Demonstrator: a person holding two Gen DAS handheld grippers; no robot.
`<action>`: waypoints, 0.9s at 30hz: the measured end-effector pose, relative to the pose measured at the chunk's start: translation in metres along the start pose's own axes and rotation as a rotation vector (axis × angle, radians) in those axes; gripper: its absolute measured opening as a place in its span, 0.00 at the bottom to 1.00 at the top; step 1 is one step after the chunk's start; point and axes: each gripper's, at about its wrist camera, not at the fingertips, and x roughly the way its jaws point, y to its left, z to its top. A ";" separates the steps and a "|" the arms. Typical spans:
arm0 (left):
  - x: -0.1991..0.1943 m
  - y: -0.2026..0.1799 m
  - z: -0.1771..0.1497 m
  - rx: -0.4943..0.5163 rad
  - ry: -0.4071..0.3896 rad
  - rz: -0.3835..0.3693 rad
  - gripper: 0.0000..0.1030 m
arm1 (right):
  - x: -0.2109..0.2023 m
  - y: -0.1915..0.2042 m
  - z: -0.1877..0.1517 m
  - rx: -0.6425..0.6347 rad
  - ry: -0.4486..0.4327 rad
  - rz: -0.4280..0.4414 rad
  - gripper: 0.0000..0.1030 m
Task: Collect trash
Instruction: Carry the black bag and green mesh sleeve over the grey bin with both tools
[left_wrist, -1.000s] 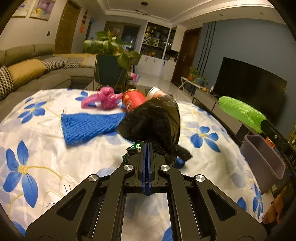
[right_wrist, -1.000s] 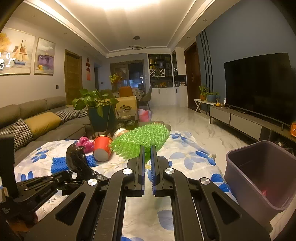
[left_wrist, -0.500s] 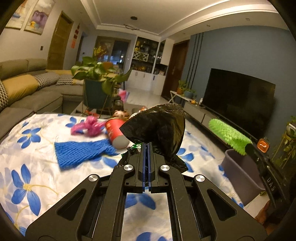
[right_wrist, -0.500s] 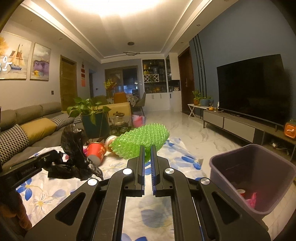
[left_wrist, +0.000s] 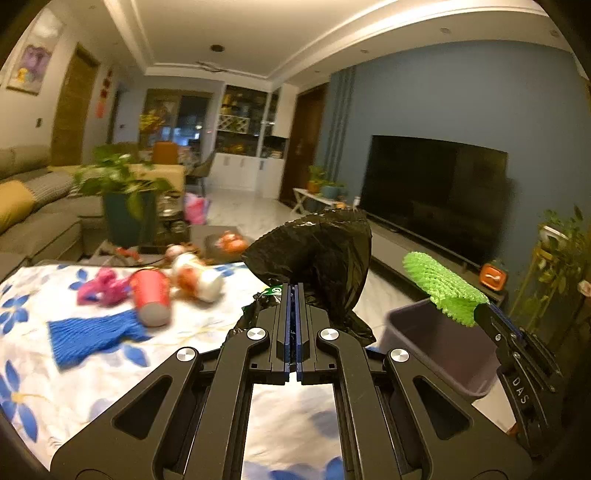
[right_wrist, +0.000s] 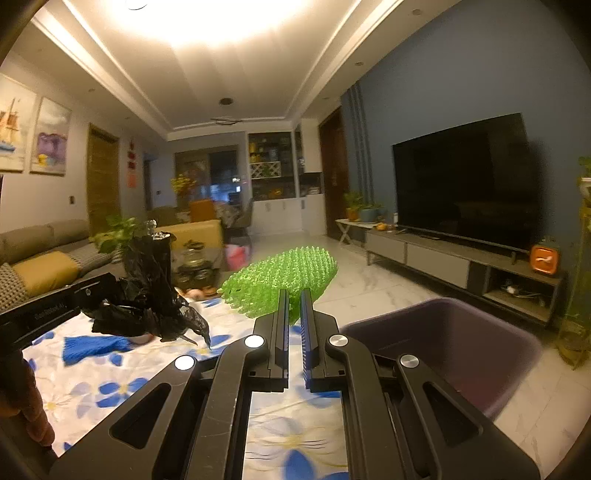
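Two hand-held grippers, each clenched on a piece of trash, above a flower-printed cloth.

Nearest, the left gripper (left_wrist: 294, 286) is seen clamped tight on a crumpled black plastic bag (left_wrist: 317, 254), which is lifted clear of the floral cloth (left_wrist: 48, 373). The right gripper (right_wrist: 293, 295) is closed on a green foam net (right_wrist: 280, 277), held in the air just beside the rim of the purple bin (right_wrist: 461, 339). On the cloth behind are shown a blue foam net (left_wrist: 88, 334), a red cup (left_wrist: 151, 297) lying on its side, a pink scrap (left_wrist: 101, 286) and a blurred white-and-orange cup (left_wrist: 197, 280). Farther off, a potted plant (left_wrist: 123, 192), a sofa (right_wrist: 44, 254) and a television (right_wrist: 465, 181) are visible.
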 end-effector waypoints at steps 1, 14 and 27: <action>0.003 -0.008 0.002 0.008 -0.002 -0.017 0.01 | -0.002 -0.005 0.001 0.004 -0.006 -0.014 0.06; 0.059 -0.096 0.003 0.075 0.016 -0.194 0.01 | -0.002 -0.080 0.000 0.058 -0.035 -0.211 0.06; 0.099 -0.145 -0.019 0.133 0.056 -0.269 0.01 | 0.004 -0.107 -0.013 0.070 -0.023 -0.260 0.06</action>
